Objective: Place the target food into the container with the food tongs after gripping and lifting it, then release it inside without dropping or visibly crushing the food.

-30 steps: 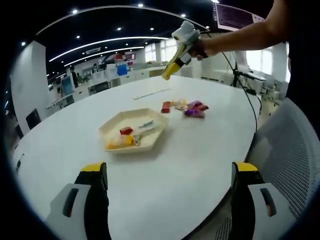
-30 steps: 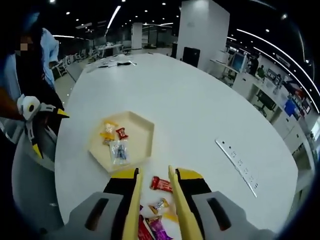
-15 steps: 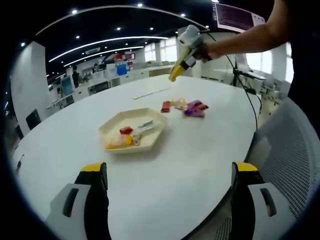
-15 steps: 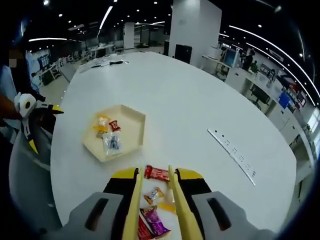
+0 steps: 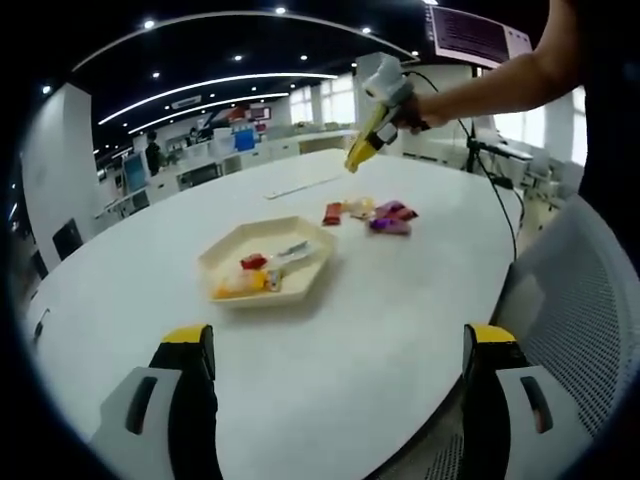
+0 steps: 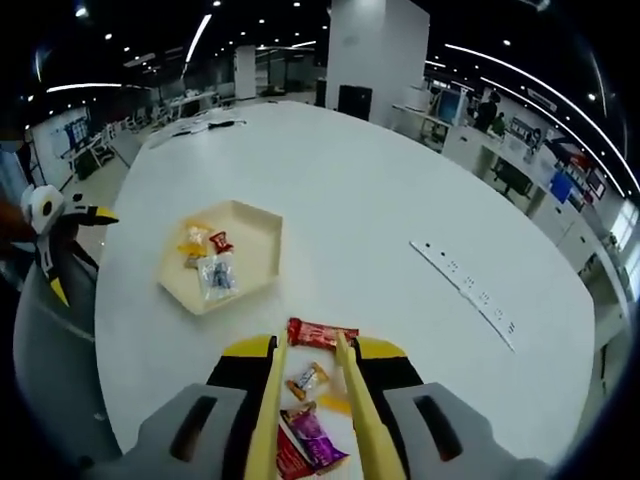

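Held high over the white table (image 6: 400, 230), the right gripper (image 6: 305, 400), tilted down at the loose pile of wrapped snacks; tongs clamped in it, their two yellow blades (image 6: 268, 420) running forward side by side with a narrow gap, pinching nothing. Framed in that gap: a small tan-wrapped sweet (image 6: 305, 380) and a purple packet (image 6: 318, 445); just past the blade tips, a red bar (image 6: 322, 333) lying crosswise; probably the aim is one of these, though which cannot be told from here. Well to the left of the pile, the hexagonal cream tray (image 6: 262, 262), already holding a few wrapped pieces, so likely the container to fill. Parked low near the table edge, the left gripper (image 5: 335, 400), jaws spread wide and empty, apparently just waiting, keeping tray (image 5: 230, 255) and pile (image 5: 372, 213) in sight.

Against the frames a second back: right gripper drawn back and up, so the red bar now sits beyond the tips rather than between them; seen from the left gripper view, right gripper (image 5: 362, 150) shifted toward the person; left gripper unmoved.
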Demonstrator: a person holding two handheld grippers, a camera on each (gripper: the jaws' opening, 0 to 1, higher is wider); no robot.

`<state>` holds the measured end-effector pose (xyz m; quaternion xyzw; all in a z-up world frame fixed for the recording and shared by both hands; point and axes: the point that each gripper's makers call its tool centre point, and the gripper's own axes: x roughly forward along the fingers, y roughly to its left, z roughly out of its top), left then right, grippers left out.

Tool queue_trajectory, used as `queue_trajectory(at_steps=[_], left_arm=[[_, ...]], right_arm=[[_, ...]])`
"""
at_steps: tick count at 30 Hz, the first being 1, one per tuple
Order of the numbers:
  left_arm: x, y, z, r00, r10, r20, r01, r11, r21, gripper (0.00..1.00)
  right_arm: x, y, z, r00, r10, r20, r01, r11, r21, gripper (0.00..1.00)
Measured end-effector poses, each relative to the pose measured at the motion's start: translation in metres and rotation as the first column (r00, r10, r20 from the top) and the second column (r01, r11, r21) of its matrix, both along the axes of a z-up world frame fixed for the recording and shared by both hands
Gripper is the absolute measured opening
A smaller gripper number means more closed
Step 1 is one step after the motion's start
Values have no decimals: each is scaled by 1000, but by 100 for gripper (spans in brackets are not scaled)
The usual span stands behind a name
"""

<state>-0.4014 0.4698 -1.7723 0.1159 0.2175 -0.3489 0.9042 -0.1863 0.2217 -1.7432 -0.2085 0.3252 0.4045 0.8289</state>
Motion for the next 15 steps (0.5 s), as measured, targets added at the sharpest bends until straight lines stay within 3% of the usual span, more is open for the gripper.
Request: queue_trajectory(at_steps=[15], left_arm=[[0,0,-2,1000,3,-11,-3,1000,5,99]], right_arm=[[-5,-6,-40,996,-68,-50,68,998,-5,29]])
